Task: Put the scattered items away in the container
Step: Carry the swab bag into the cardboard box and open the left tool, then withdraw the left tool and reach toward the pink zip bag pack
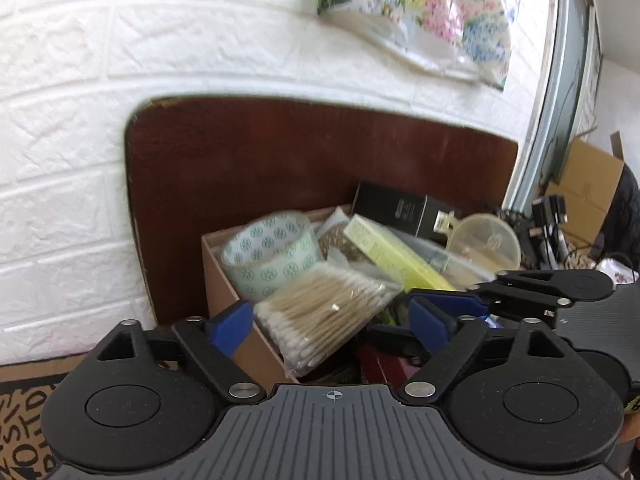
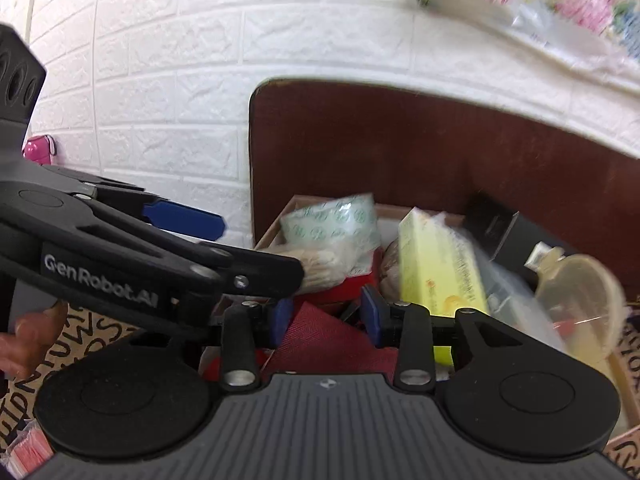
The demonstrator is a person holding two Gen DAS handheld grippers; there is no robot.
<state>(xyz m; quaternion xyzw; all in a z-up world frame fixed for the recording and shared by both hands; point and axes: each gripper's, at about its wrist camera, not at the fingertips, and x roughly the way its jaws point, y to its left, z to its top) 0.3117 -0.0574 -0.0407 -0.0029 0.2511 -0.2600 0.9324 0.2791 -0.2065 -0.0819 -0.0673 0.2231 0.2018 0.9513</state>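
Left gripper (image 1: 332, 320), jaws apart, brackets the cotton swab pack (image 1: 324, 316) lying crosswise atop the box (image 1: 224, 280); right gripper (image 2: 326, 316) parted, empty.

The left gripper (image 1: 332, 324) hovers with jaws spread wide, the right gripper (image 2: 326, 316) with jaws narrowly parted.

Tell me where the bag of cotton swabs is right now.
In the left wrist view the bag of cotton swabs lies on top of the box, between the open left gripper fingers, just below the tape roll.
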